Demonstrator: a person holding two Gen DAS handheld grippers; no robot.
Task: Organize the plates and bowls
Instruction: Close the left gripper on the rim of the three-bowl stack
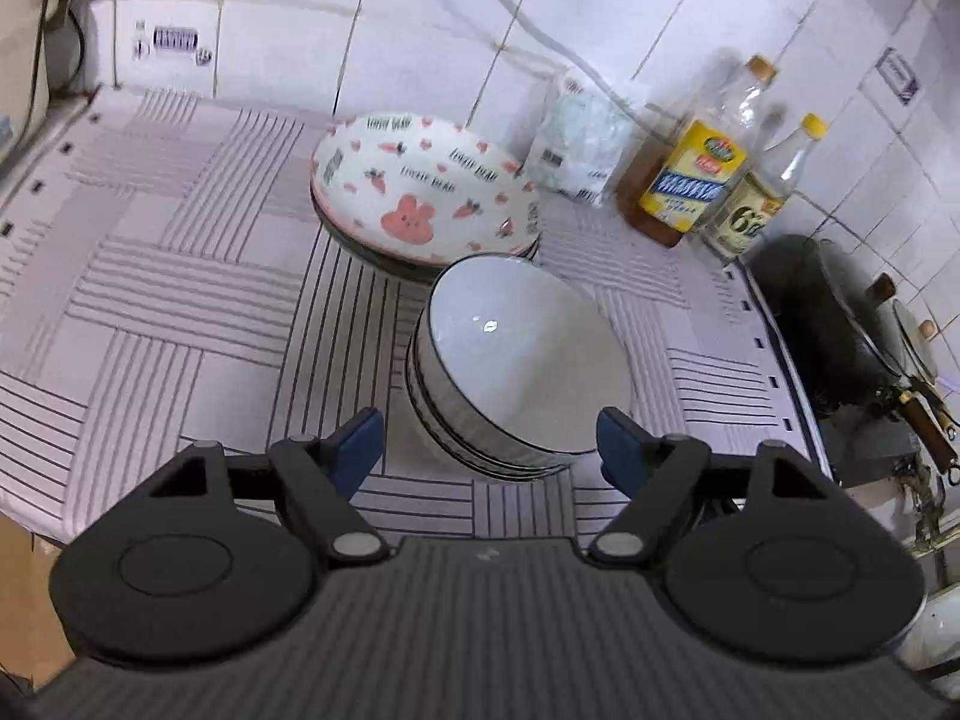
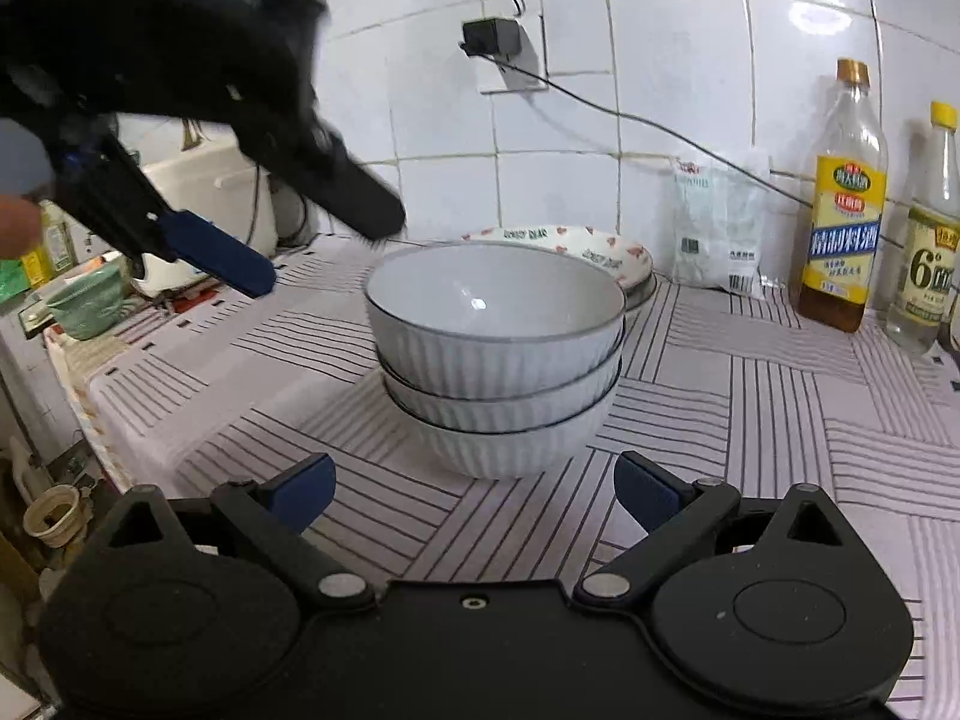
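Note:
A stack of three white ribbed bowls (image 1: 528,360) (image 2: 498,360) stands on the striped cloth. Behind it sits a stack of plates, the top one printed with pink rabbits and carrots (image 1: 420,192) (image 2: 600,252). My left gripper (image 1: 489,450) is open, just short of the bowl stack, with nothing between its blue pads. It also shows in the right wrist view (image 2: 300,240), hanging above and left of the bowls. My right gripper (image 2: 474,498) is open in front of the bowl stack and holds nothing.
Two bottles (image 2: 843,210) (image 1: 702,168) and a white packet (image 2: 720,228) stand by the tiled wall at the right. A dark wok (image 1: 840,324) is on the stove beyond the cloth's right edge. A green cup (image 2: 90,306) and a rice cooker (image 2: 210,210) are at the left.

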